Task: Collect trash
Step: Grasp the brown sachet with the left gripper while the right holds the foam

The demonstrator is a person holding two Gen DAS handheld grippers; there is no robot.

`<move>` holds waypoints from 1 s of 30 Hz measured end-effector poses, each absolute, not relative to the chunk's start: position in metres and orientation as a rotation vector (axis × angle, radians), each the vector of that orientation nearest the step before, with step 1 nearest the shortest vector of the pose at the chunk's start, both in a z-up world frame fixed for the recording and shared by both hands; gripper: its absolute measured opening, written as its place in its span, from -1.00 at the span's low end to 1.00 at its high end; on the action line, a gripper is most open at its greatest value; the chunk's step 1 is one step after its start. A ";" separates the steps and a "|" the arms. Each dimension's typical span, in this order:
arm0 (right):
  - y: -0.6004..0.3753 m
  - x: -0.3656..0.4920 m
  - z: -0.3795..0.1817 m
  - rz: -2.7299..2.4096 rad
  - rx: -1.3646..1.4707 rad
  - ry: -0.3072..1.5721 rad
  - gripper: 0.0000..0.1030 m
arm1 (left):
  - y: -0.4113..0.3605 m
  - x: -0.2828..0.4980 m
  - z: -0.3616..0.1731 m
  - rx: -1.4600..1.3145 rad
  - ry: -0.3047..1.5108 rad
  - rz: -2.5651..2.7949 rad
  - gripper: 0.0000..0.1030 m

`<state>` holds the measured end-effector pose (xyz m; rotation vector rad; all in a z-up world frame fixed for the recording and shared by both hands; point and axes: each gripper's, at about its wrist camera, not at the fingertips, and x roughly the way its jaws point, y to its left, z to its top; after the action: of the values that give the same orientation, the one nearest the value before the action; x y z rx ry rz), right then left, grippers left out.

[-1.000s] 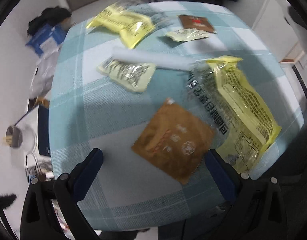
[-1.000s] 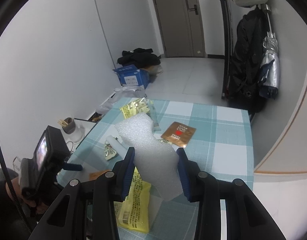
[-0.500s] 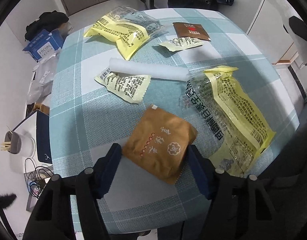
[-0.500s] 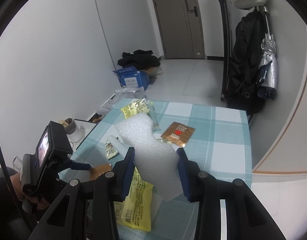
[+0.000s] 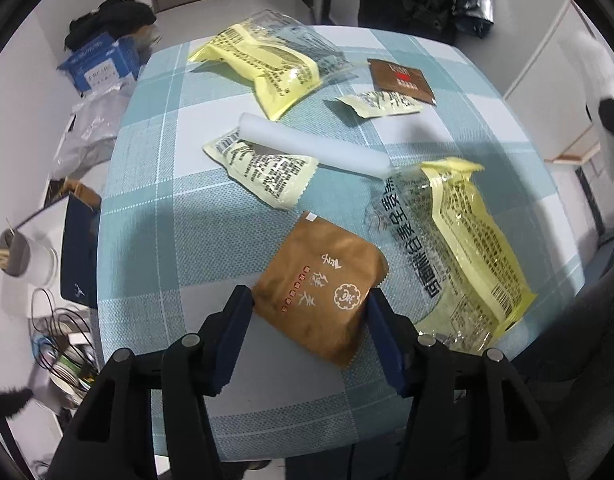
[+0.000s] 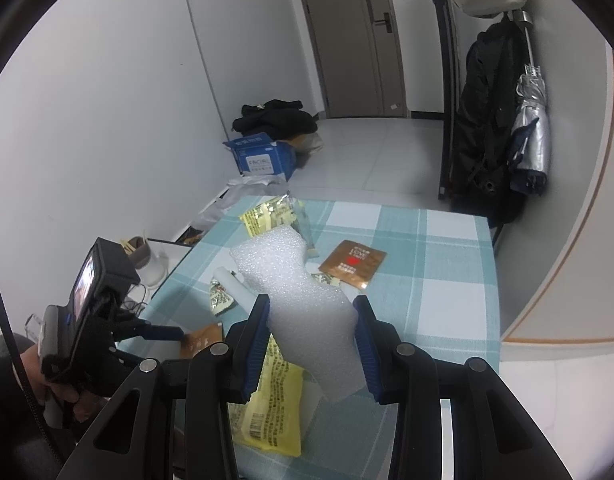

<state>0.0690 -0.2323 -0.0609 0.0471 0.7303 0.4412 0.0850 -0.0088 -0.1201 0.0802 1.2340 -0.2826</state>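
Your left hand-held gripper (image 5: 309,306) has just been closing; its pads now touch both sides of the brown sachet (image 5: 321,286) lying flat on the bench (image 5: 155,216) (checked cloth). At two o'clock lies a yellow wrapper (image 5: 467,240). Your right hand-held gripper (image 6: 311,322) pinches a white foam piece (image 6: 303,304).

My two fisheye views curve hard toward black corners. Cool, even indoor light leaves the walls bright; my left gripper (image 5: 309,308) casts a soft shadow across the checked tablecloth (image 5: 155,248). Clear wrappers glint slightly. Focus stays sharp.
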 end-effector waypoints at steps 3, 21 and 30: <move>-0.232 0.068 -0.061 0.441 0.047 0.729 -0.23 | -0.009 0.085 -0.116 0.055 1.224 -0.289 -0.17; -0.232 0.059 -0.058 0.440 0.033 0.719 -0.23 | -0.005 0.079 -0.098 0.012 1.183 -0.264 -0.90; -0.231 0.053 -0.057 0.440 0.036 0.712 -0.23 | -0.004 0.073 -0.086 0.018 1.161 -0.260 -0.95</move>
<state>0.0533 -0.2313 -0.0568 0.0357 0.7119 0.4397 0.0726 -0.0042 -0.0862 0.0185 1.1611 -0.2597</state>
